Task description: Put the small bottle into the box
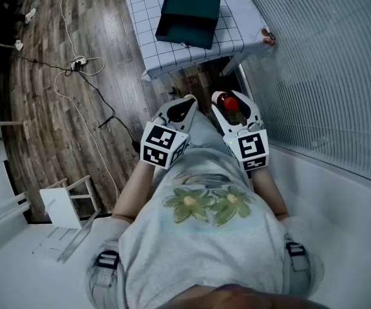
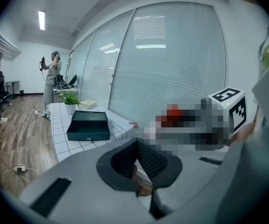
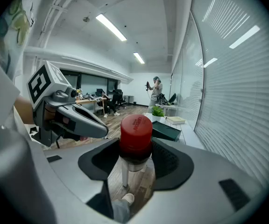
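Wood-floored office, checked table (image 1: 142, 24) with box (image 1: 189, 18), right hand-held gripper (image 3: 135, 154) clamping red-capped small bottle (image 3: 136, 130), left hand-held gripper (image 2: 135, 169) closed, empty.

Wood floor (image 1: 44, 127), blinded windows (image 1: 327, 63) (ceiling strips (image 3: 111, 27) lit), perhaps desks (image 3: 90, 101) beyond.

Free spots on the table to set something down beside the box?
Bare table between the box and the near edge, and left of the box. Crowded: plant and book at the far end; small object at the near right corner.

Red-capped small bottle (image 3: 135, 136), dark teal box (image 1: 189, 18), white tablecloth (image 1: 172, 55) with a dark grid.
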The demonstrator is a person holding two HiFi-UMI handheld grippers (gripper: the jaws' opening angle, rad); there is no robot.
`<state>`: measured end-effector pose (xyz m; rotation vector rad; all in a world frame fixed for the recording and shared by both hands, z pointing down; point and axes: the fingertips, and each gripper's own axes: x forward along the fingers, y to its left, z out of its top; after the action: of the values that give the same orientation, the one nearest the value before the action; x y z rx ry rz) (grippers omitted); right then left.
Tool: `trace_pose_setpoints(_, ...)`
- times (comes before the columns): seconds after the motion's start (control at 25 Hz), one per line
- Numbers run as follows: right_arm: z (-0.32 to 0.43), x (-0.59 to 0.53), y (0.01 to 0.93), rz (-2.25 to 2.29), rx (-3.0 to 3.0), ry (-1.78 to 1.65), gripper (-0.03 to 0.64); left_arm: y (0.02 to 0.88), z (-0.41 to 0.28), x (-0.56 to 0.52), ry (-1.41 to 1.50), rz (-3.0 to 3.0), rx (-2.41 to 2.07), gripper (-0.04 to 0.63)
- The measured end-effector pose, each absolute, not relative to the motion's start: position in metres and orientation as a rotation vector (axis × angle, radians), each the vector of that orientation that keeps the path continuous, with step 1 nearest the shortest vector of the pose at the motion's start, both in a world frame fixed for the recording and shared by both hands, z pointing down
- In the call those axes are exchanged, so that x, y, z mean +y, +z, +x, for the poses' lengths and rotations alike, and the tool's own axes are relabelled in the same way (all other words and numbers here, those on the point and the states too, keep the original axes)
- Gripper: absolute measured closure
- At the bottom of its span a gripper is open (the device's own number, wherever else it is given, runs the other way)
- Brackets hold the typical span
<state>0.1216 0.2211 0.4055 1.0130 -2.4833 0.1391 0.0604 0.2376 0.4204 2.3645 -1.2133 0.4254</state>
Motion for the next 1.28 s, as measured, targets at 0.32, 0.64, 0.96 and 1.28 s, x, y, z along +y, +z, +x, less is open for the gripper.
trace_pose_setpoints(0.32, 0.119, 0.224, 0.405, 1.006, -2.487, 0.107, 0.4, 0.425, 0.057, 0.245, 0.436, 2.354, -1.227, 0.588)
trace_pose_setpoints(0.64, 0.112, 0.206, 0.405, 1.034, -2.5, 0.119, 0.4, 0.432, 0.048, 0.231, 0.455, 2.354, -1.226, 0.588)
trace_pose_setpoints(0.96, 0.103, 0.176, 0.396, 1.067, -2.508, 0.107, 0.4, 0.426, 0.039, 0.199, 0.436, 2.377, -1.232, 0.588)
trace_pose_setpoints(1.28, 0.1, 0.139, 0.392, 1.077, -2.504, 0.094, 0.4, 0.421, 0.035, 0.161, 0.424, 2.388, -1.223, 0.588)
